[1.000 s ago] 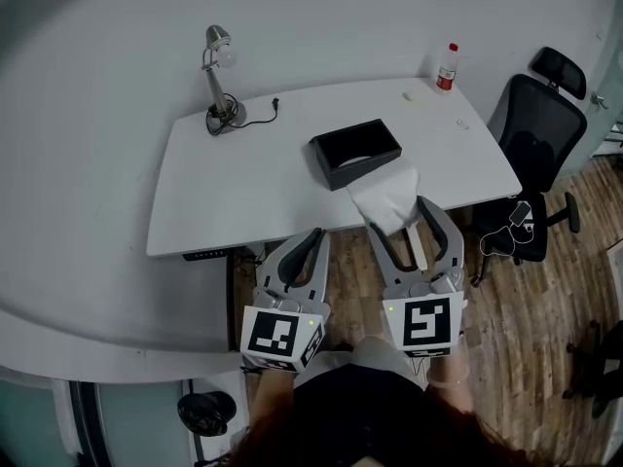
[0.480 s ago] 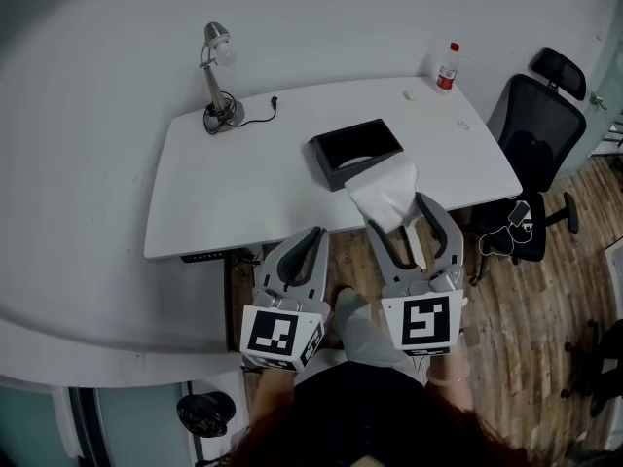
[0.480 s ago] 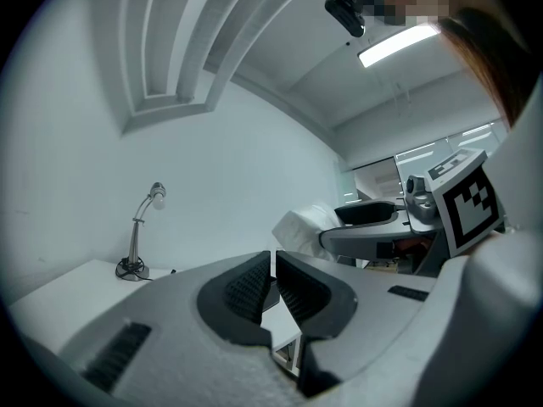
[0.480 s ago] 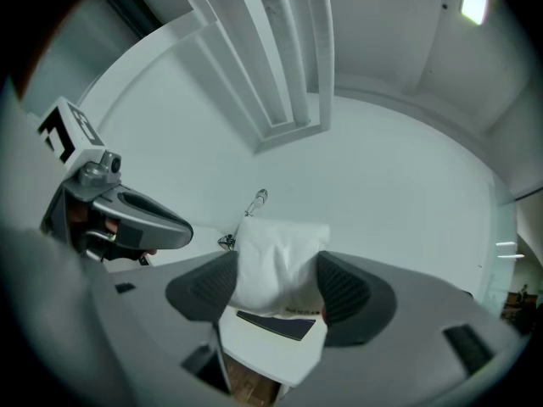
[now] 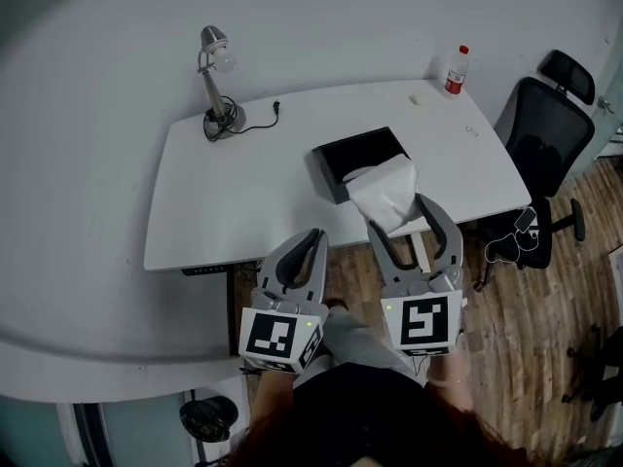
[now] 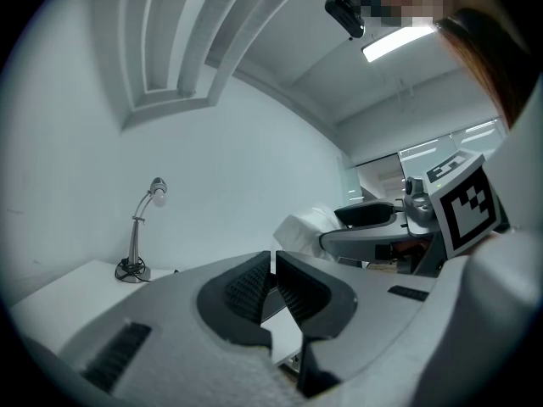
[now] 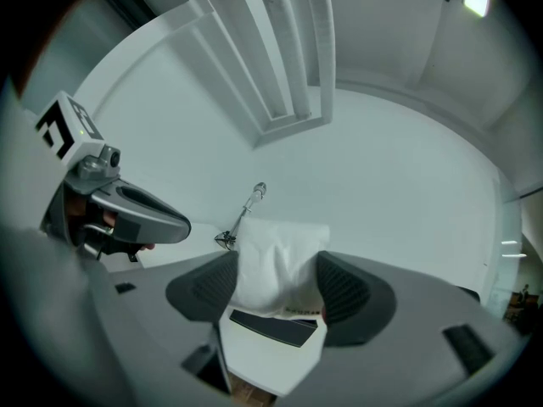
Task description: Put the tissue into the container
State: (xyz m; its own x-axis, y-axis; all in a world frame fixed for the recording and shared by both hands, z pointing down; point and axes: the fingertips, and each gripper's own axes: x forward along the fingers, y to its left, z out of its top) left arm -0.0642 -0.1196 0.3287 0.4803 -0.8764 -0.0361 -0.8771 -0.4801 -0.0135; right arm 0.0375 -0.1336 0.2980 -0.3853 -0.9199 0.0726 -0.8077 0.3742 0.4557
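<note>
Tissue (image 5: 386, 191) pinched in your right gripper (image 5: 400, 214), hiding part of black container (image 5: 338, 161), your left gripper (image 5: 313, 235) closed on nothing, bottle (image 5: 454, 70) label unreadable

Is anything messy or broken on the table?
Nothing looks spilled or broken. The only loose end is the lamp: its plug lies on the white table, not in a socket. The right tool just holds the tissue.

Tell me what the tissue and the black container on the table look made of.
Tissue: soft white paper, or a thin matte wrap over it; it creases and bulges where squeezed. Container: rigid, matte black, with straight thin walls; plastic or coated card, the look leaves that open.
</note>
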